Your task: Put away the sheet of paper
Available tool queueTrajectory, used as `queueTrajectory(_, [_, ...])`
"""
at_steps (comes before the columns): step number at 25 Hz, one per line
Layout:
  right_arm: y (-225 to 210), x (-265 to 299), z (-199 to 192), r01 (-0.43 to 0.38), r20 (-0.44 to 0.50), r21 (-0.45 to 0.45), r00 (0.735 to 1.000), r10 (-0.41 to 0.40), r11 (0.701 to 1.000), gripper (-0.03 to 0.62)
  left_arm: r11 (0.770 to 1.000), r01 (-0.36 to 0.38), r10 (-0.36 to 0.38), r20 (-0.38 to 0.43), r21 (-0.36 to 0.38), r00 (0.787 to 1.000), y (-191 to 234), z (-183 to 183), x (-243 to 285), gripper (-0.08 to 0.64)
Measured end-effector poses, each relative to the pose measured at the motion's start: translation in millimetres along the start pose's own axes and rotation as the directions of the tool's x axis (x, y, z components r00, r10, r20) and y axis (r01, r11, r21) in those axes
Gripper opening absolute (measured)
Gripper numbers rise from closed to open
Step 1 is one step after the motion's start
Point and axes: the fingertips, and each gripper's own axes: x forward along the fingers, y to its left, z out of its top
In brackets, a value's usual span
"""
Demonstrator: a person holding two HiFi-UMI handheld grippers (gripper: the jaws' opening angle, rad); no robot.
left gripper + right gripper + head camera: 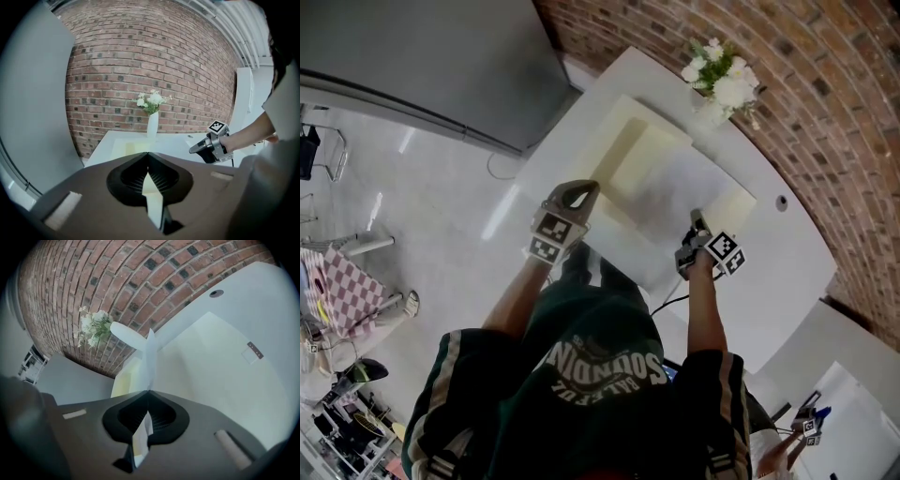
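Two corners of the sheet of paper [670, 192] are pinched in the head view, probably to keep it flat over the cream folder [623, 131]. Left gripper view: the left gripper [148, 154] is clenched on its pale edge. Right gripper view: the right gripper [149, 393] clamps the sheet, seen edge-on.

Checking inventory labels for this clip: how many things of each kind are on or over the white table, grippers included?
grippers: 2, left gripper and right gripper
sheet of paper: 1
cream tray: 1
vase of flowers: 1
Total: 5
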Motion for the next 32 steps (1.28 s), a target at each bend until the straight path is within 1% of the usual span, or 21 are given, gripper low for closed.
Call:
queueTrajectory(7, [11, 22, -7, -0.004, -0.040, 0.001, 0.999, 0.004, 1.000, 0.002, 0.999, -0.029, 0.029, -0.004, -0.021, 1.000, 10, -3, -7, 0.011])
queueTrajectory(15, [19, 45, -15, -0.015, -0.069, 0.061, 0.997, 0.019, 0.998, 0.002, 0.998, -0.051, 0.051, -0.006, -0.040, 0.999, 19, -7, -13, 0.011])
queueTrajectory(20, [26, 62, -23, -0.016, -0.107, 0.063, 0.994, 0.023, 0.998, 0.002, 0.996, -0.070, 0.070, -0.008, -0.054, 0.998, 25, -11, -18, 0.011])
queueTrajectory(24, [35, 76, -30, -0.024, -0.131, 0.059, 0.991, 0.031, 0.998, 0.003, 0.993, -0.094, 0.093, -0.010, -0.077, 0.996, 33, -16, -26, 0.011])
queueTrajectory(32, [48, 99, -39, -0.043, -0.154, 0.084, 0.987, 0.055, 0.996, 0.003, 0.984, -0.138, 0.135, -0.030, -0.109, 0.990, 44, -30, -42, 0.011])
